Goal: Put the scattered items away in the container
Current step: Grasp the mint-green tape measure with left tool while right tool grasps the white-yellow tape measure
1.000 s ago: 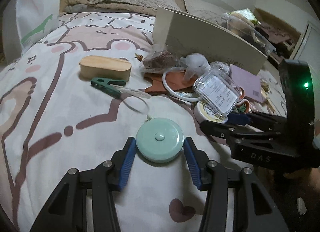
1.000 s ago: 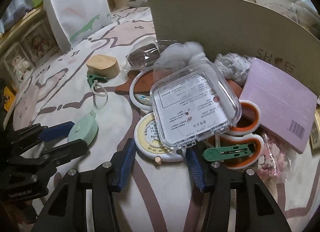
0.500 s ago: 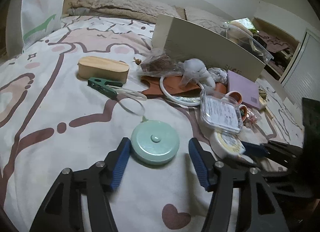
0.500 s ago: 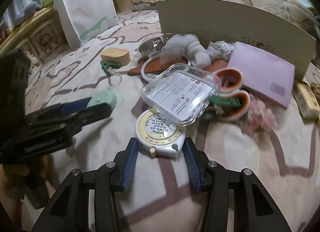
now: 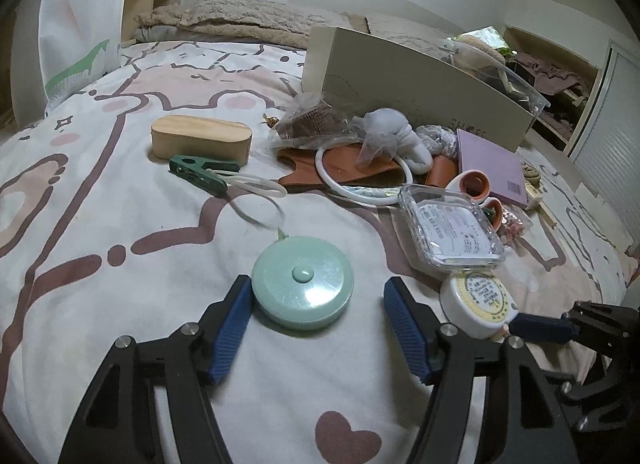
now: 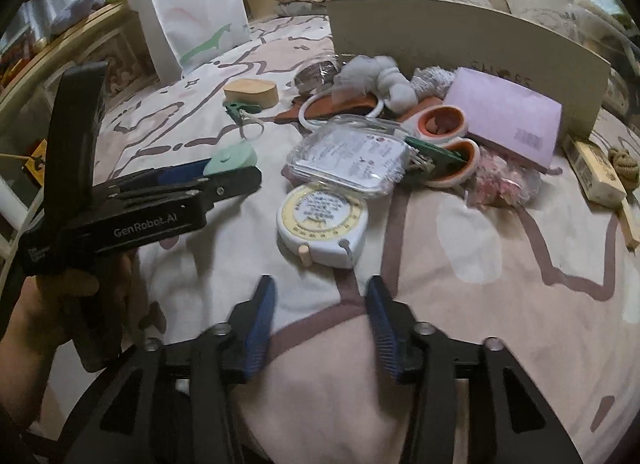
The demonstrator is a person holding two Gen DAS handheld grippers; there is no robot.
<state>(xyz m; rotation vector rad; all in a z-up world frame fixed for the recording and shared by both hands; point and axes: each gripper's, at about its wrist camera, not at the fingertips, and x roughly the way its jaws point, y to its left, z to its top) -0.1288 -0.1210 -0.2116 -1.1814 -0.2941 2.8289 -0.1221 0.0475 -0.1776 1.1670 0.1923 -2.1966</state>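
Note:
A mint green round tape measure (image 5: 303, 293) lies on the bedspread between the open fingers of my left gripper (image 5: 318, 304); it also shows in the right wrist view (image 6: 230, 158). A white and yellow tape measure (image 6: 322, 220) lies just ahead of my open, empty right gripper (image 6: 320, 304), and shows in the left wrist view (image 5: 478, 300). A clear plastic case (image 6: 352, 154) rests behind it. The beige box lid (image 6: 460, 40) stands upright at the back.
Scattered on the bed: a wooden oval box (image 5: 201, 140), a green clip (image 5: 198, 174), a white ring (image 5: 360, 180), orange-and-white scissors (image 6: 448, 136), a purple booklet (image 6: 506, 116), a pink bag (image 6: 500, 184). A white paper bag (image 6: 192, 4) stands far left.
My right gripper has pulled back from the white and yellow tape measure, which now lies ahead of its fingertips. My left gripper stays around the mint tape measure, slightly drawn back.

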